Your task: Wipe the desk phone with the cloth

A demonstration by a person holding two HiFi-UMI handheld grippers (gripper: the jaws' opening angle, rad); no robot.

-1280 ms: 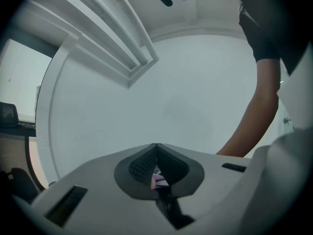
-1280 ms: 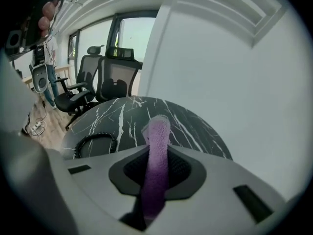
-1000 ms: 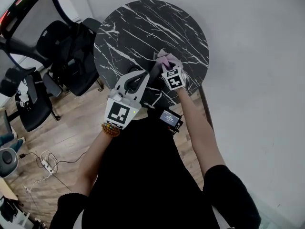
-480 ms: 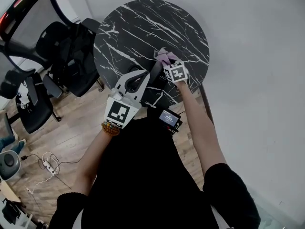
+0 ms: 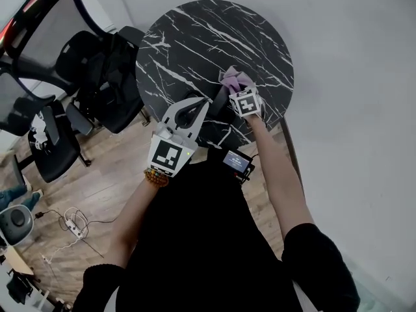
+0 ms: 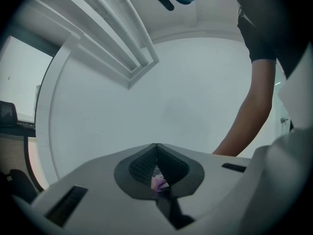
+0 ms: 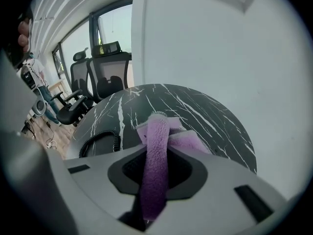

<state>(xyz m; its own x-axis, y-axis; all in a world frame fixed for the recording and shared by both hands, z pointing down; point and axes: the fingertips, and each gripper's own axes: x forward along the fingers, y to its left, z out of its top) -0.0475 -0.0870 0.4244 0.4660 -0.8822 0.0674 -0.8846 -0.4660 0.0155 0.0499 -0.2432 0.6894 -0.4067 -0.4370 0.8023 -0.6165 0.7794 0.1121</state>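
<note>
Pinches the purple cloth (image 7: 155, 173) tight in the right gripper (image 7: 155, 153), over the round black table (image 5: 195, 38). Holds the left gripper (image 6: 156, 151) close beside, fingers pressed together with nothing in them. Black desk phone (image 5: 218, 104) between both grippers, curly cord (image 7: 100, 140) on the table.

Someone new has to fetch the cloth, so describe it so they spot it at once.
Look for the round black table with white marble veins, set against the pale wall. Near its edge closest to the person, the right tool is clamped on the cloth. The cloth is the only purple, fuzzy thing there, unlike the black coiled cord beside it.
</note>
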